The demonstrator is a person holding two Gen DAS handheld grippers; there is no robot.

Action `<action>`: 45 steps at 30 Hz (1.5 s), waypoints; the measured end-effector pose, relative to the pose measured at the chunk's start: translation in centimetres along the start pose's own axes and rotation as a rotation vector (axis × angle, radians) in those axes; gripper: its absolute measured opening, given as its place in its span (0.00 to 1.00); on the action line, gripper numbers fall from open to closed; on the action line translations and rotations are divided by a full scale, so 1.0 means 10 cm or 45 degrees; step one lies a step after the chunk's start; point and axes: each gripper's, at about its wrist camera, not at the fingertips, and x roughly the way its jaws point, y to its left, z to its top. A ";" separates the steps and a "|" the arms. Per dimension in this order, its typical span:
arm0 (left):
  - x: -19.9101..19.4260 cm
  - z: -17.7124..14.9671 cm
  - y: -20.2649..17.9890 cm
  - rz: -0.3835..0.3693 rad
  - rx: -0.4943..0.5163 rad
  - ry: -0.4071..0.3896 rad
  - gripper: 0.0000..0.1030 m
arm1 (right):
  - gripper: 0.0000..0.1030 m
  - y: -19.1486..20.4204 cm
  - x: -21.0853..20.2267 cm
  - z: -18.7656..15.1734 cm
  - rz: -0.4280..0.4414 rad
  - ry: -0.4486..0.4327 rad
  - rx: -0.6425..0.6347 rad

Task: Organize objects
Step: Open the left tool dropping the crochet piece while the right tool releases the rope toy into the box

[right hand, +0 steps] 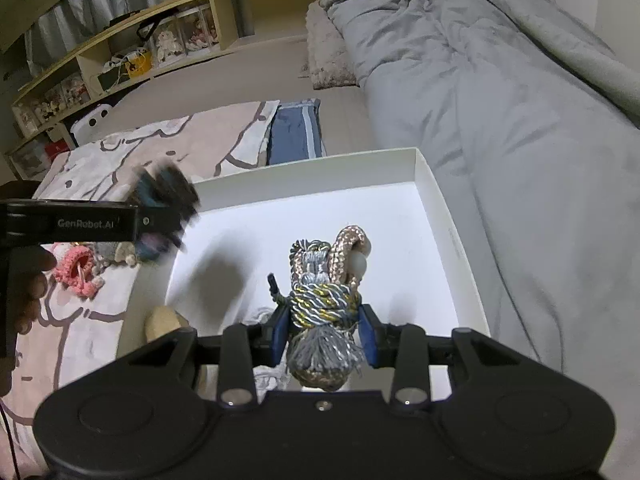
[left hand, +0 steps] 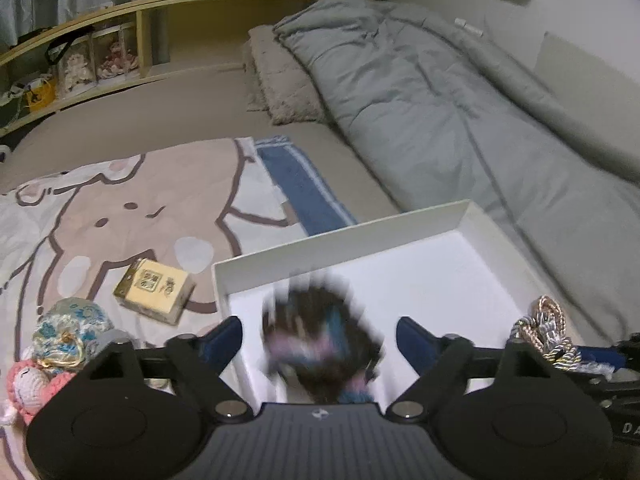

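Note:
A white open box [left hand: 344, 236] [right hand: 424, 176] lies on the bed. My left gripper [left hand: 320, 340] is open over its left part, and a dark pink-and-blue object [left hand: 320, 344], motion-blurred, is between the spread fingers, seemingly loose; it also shows in the right wrist view [right hand: 168, 192]. My right gripper [right hand: 324, 328] is shut on a braided cord bundle with a grey tassel [right hand: 324, 292] over the box; the bundle also shows in the left wrist view [left hand: 548, 328].
On the printed blanket [left hand: 120, 200] left of the box lie a small gold box [left hand: 154, 290], a blue floral pouch [left hand: 70, 330] and a pink crochet piece [left hand: 28, 388] [right hand: 78, 268]. A grey duvet [left hand: 440, 100] lies right. Wooden shelves [left hand: 100, 52] stand behind.

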 end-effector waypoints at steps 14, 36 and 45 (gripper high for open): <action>-0.10 -0.10 0.02 -0.034 0.037 0.082 0.82 | 0.50 -0.08 -0.08 -0.04 -0.037 0.022 0.061; -0.65 -0.26 0.02 -0.083 0.016 0.094 0.94 | 0.52 0.14 -0.56 -0.01 -0.049 -0.048 0.059; -0.86 -0.40 0.06 -0.082 0.023 0.089 1.00 | 0.73 0.21 -0.73 -0.17 -0.090 -0.077 0.038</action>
